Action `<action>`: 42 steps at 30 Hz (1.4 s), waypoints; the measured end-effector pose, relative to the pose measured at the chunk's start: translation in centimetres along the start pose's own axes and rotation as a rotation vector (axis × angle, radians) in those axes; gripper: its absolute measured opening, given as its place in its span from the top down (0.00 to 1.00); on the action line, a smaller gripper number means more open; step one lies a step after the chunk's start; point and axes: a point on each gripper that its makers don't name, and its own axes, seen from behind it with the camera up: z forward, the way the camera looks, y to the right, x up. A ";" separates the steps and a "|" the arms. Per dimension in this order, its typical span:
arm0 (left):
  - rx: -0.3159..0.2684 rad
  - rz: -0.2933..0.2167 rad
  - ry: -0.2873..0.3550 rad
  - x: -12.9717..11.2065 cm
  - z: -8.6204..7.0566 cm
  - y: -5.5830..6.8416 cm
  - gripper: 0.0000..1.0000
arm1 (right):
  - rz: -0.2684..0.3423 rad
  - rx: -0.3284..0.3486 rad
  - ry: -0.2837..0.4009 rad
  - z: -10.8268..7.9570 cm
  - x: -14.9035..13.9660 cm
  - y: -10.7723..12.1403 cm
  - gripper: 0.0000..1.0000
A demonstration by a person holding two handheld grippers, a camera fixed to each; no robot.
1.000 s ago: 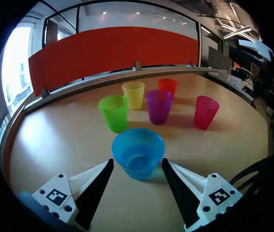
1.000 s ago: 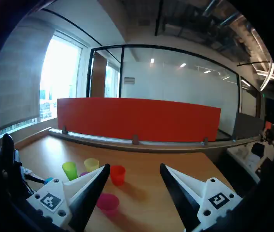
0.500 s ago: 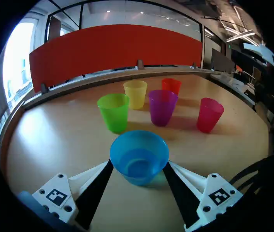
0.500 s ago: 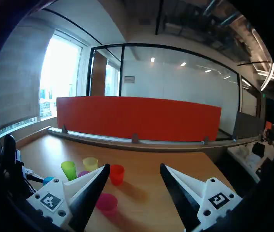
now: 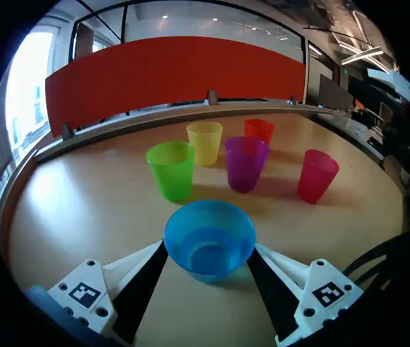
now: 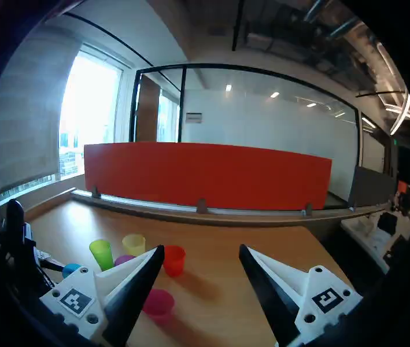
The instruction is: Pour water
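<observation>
Blue translucent plastic cup point(image 5: 209, 240) stood upright on the pale wooden table point(image 5: 77, 208), closest of the cups to the left gripper's camera and well in from the table's far edge. Rim round and wider than the base. Walls let light through, and a paler ring showed low inside; whether that was water could not be told. Left gripper point(image 5: 207, 247) had its black fingers spread, one on each side of the cup. The rim overlapped both tips, so contact could not be confirmed. Beyond it, toward the far edge, stood five more translucent plastic cups, all upright. The green cup point(image 5: 170, 169) was on the left and the yellow cup point(image 5: 205, 141) behind it. The purple cup point(image 5: 246, 163) stood mid-group, the orange-red cup point(image 5: 259, 130) farthest back, and the pink cup point(image 5: 317, 175) off to the right, apart from the rest. A long red partition panel point(image 5: 176, 69) ran along the far edge. Right gripper point(image 6: 200, 250) was held higher above the table, its fingers wide apart with nothing between them, and the cup group sat low and left in its view.
</observation>
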 end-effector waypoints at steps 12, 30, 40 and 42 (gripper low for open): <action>0.001 -0.004 -0.018 -0.1 0.5 0.0 0.07 | 0.001 -0.001 -0.001 0.1 0.0 0.2 0.00; -0.008 0.001 -0.034 -0.3 0.6 0.1 0.16 | 0.003 0.003 -0.003 0.5 0.0 0.0 0.00; -0.006 0.005 -0.033 -0.4 0.5 0.0 0.18 | 0.002 0.008 -0.003 0.6 0.0 -0.1 0.00; -0.006 0.004 -0.033 -0.4 0.4 0.0 0.19 | 0.002 0.011 -0.003 0.6 0.0 -0.2 0.00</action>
